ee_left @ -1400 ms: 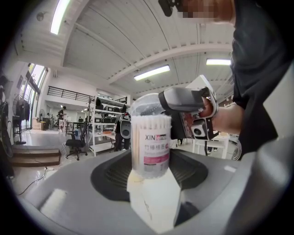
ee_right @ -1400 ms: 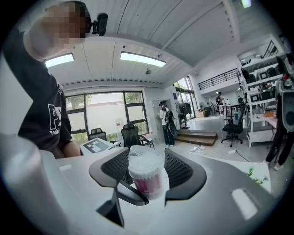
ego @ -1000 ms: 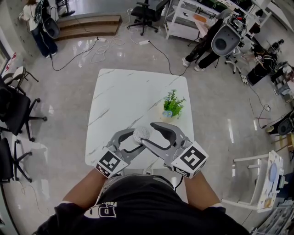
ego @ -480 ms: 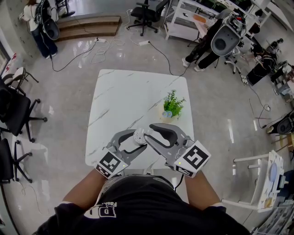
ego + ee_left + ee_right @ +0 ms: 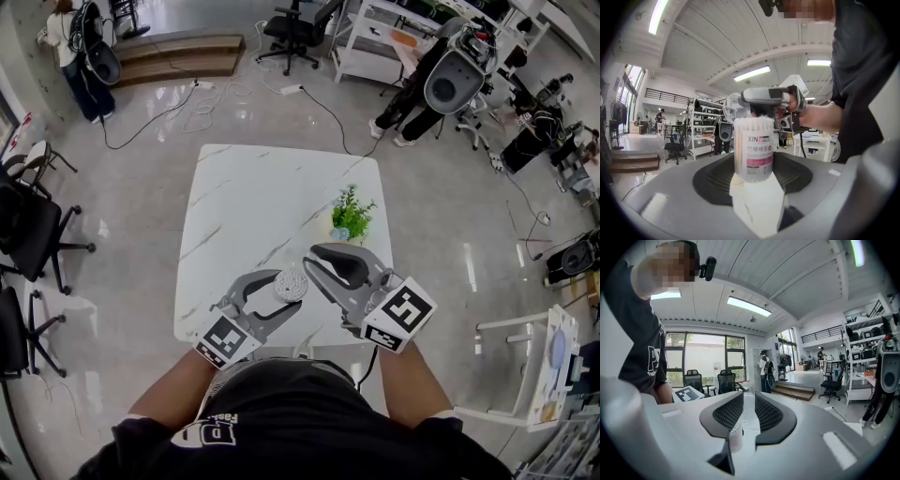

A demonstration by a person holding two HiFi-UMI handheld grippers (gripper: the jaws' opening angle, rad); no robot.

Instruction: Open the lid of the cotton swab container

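My left gripper is shut on the cotton swab container, a clear tube with a pink and white label. It stands upright between the jaws, and the white swab tips show at its uncovered top. My right gripper is just right of the container's top, its jaws closing. The clear round lid sits between its pads, lifted off the tube. In the right gripper view the lid shows as a faint clear piece low between the black pads.
Both grippers hover over the near edge of a white marble table. A small potted plant stands on its right side, just beyond the right gripper. Black office chairs stand to the left on the floor.
The right gripper's wide jaws closed around the container's top, then drew away up and to the right with the lid. The left gripper kept hold of the container.
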